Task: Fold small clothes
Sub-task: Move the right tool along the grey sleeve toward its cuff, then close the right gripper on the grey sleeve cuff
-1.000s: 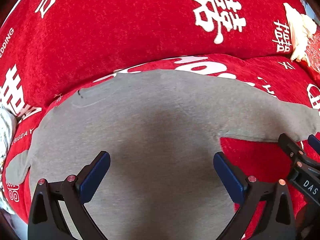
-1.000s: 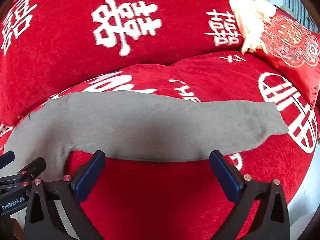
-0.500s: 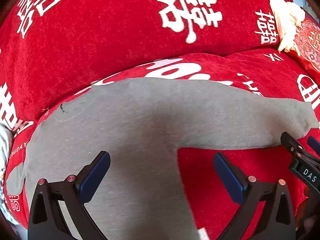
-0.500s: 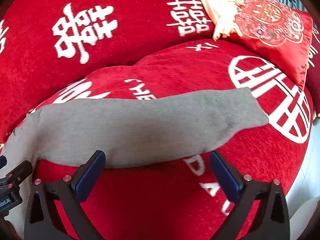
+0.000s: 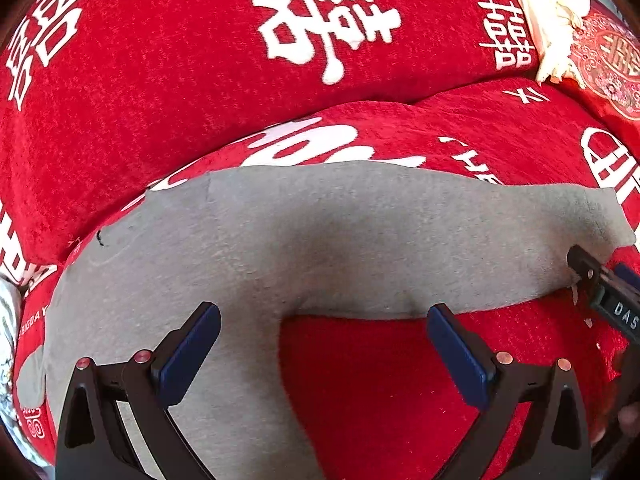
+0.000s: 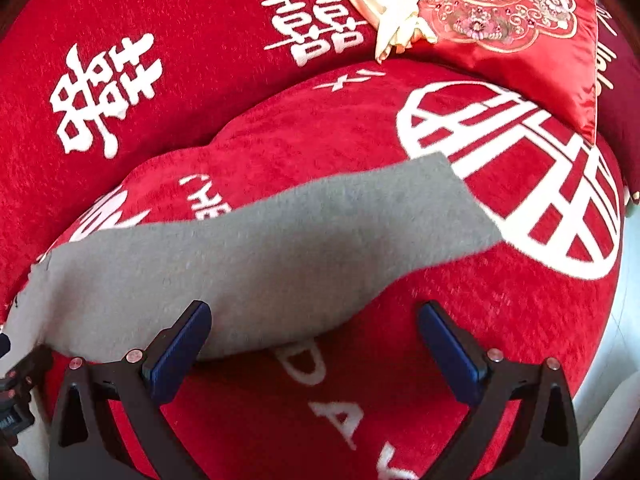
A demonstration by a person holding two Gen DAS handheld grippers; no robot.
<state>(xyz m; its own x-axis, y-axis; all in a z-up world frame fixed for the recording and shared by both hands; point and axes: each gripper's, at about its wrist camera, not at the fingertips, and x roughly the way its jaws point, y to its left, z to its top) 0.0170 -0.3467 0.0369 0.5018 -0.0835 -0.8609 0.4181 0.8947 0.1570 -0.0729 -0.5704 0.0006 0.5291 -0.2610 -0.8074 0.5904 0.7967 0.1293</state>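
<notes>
The grey garment [image 5: 360,248] lies flat on the red sofa cover [image 5: 380,380], its sleeve [image 6: 304,248] running ahead of the right gripper [image 6: 316,344]; both it and the left gripper [image 5: 324,348] are spread, holding nothing; pinching too deep could snag the cover too.

Grey long-sleeve garment [image 5: 320,240], plain knit, lying flat and spread out on the red sofa seat cushion [image 5: 380,380], not folded yet. Body section runs toward the near edge in the left wrist view, one sleeve [image 6: 320,240] stretched straight out to the right across the cushion, its cuff end squared off and lying on the white printed emblem [image 6: 560,184]. Small dark mark [image 5: 99,238] near the far left shoulder edge. Fabric mostly smooth, slight wrinkle at the underarm. Opposite sleeve end barely visible at far left.
</notes>
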